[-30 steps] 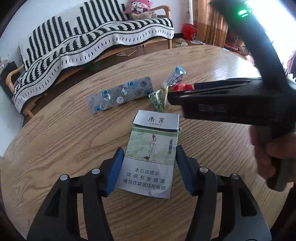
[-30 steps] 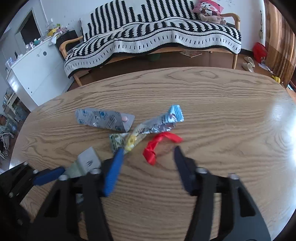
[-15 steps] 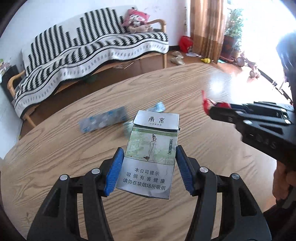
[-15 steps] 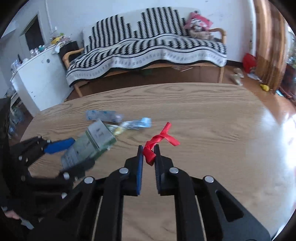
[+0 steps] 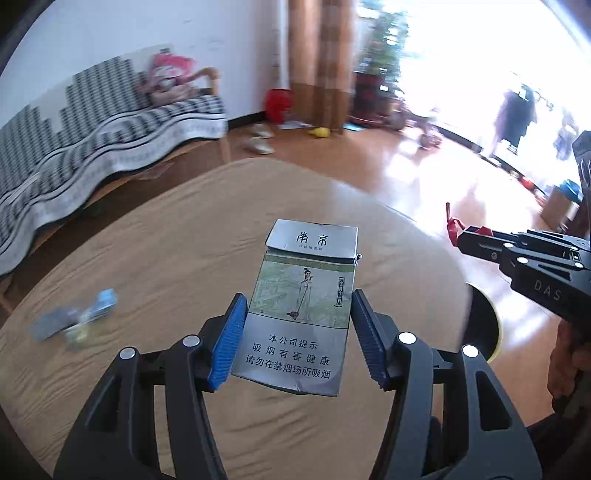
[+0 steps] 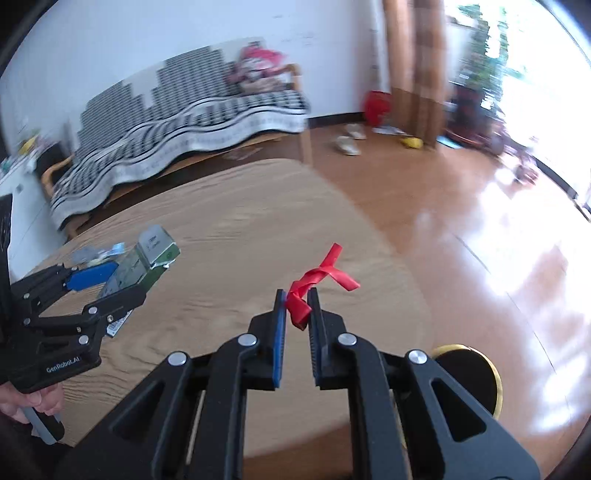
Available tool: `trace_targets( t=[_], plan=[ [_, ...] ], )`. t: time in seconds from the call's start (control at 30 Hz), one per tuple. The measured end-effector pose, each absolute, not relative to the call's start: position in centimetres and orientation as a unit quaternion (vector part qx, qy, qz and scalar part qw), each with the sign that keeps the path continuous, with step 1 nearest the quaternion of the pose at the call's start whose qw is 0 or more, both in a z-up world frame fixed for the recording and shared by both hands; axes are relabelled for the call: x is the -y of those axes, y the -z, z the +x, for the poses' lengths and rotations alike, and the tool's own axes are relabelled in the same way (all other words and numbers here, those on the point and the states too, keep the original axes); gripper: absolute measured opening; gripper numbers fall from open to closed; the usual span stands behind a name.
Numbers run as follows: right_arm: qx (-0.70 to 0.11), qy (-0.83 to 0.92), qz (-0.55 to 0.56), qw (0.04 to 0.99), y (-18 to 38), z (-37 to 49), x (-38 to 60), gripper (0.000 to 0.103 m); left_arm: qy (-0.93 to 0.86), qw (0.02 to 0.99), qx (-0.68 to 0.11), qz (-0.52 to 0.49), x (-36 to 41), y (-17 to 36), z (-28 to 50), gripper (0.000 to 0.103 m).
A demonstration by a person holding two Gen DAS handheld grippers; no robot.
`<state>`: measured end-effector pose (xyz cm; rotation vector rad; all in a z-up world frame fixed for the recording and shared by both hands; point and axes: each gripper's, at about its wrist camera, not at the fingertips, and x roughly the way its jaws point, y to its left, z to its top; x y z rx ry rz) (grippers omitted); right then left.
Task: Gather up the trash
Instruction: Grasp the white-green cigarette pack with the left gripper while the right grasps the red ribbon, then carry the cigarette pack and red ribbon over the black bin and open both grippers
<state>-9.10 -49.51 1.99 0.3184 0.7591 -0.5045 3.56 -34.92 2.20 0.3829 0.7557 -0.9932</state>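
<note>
The left gripper [image 5: 297, 338] clamps a grey-green cardboard cigarette pack [image 5: 303, 314] printed "南京" and "吸烟有害健康"; the right gripper [image 6: 296, 312], nearly closed, pinches a red twisted plastic strip [image 6: 316, 282]

Pack [image 5: 306, 306]: silver-grey top & bottom w/ dark print, pale green picture band in the middle, white-robed figure on it. Ribbon [image 6: 317, 286]: plain bright red. Left gripper [image 5: 297, 332] & right gripper [image 6: 295, 314]: black bodies, blue ribbed pads [image 5: 231, 341], silver rivets. Table [image 5: 155, 251]: light tan w/ wood grain. Far-left wrappers [image 5: 79, 319]: blurred, silver-blue w/ a bit of yellow-green. Sofa cover [image 6: 173, 122]: black & white stripes, white edge band. Cushion [image 6: 258, 62]: pink. Floor [image 6: 461, 229]: glossy orange-brown. Curtain [image 5: 319, 55]: brown, lighter bands. Bin [image 6: 469, 373] near right: black inside, yellow rim. Wall [image 5: 110, 33]: white.
</note>
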Motion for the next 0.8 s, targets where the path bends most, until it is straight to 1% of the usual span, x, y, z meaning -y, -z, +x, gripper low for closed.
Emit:
trace_targets(
  t=[0.1, 0.3, 0.47, 0.6, 0.8],
  plan=[
    [-0.359, 0.281, 0.169, 0.874, -1.6, -13.7, 52.6, 0.012, 0.501, 0.770, -0.349, 0.187, 39.7, -1.9, -0.4, 0.057],
    [-0.351, 0.354, 0.214, 0.840, -0.5, -23.4, 58.8, 0.012, 0.567, 0.722, -0.343, 0.199, 46.9, -0.9, -8.0, 0.057],
    [-0.346, 0.391, 0.262, 0.812, 0.6, -29.5, 62.6, 0.012, 0.606, 0.684, -0.345, 0.216, 51.2, 0.6, -13.0, 0.057],
    [-0.337, 0.404, 0.293, 0.798, 0.9, -31.7, 64.2, 0.012, 0.626, 0.658, -0.351, 0.228, 54.0, 2.3, -15.8, 0.057],
    [-0.343, 0.410, 0.291, 0.793, 1.1, -31.5, 64.3, 0.012, 0.636, 0.639, -0.362, 0.235, 56.4, 3.9, -16.9, 0.057]
  ],
)
